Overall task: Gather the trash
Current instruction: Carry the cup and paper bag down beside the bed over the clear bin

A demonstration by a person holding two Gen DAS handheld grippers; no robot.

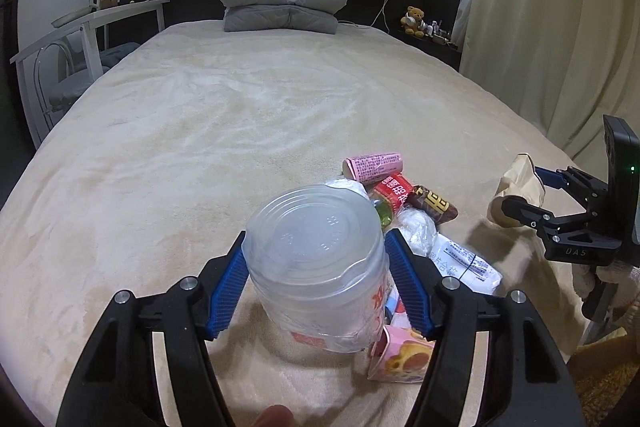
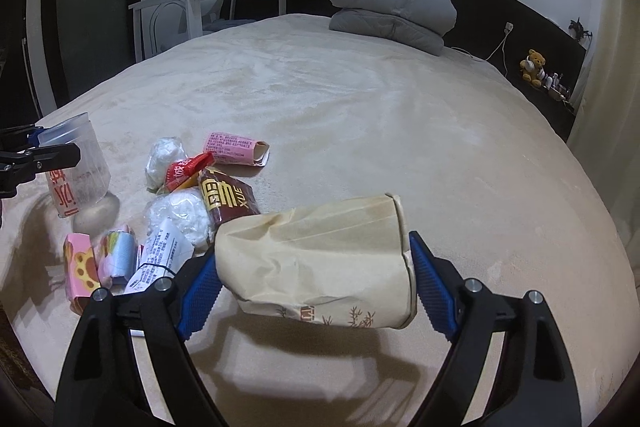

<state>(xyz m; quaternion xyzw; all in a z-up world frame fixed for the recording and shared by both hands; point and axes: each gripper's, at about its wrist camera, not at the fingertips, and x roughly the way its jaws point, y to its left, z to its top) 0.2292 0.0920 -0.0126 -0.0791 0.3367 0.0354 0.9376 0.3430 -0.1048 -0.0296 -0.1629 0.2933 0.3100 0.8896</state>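
Note:
My left gripper is shut on a clear plastic cup with red print, held above the beige bed; it also shows in the right wrist view. My right gripper is shut on a crumpled brown paper cup, held above the bed; the cup also shows in the left wrist view. A pile of trash lies between them: a pink wrapper, a red packet, a dark brown packet, white wads, a pink carton and a printed paper.
The beige bed stretches ahead to folded grey bedding at a black headboard. A white table and chair stand left of the bed. A curtain hangs on the right, by a shelf with a teddy bear.

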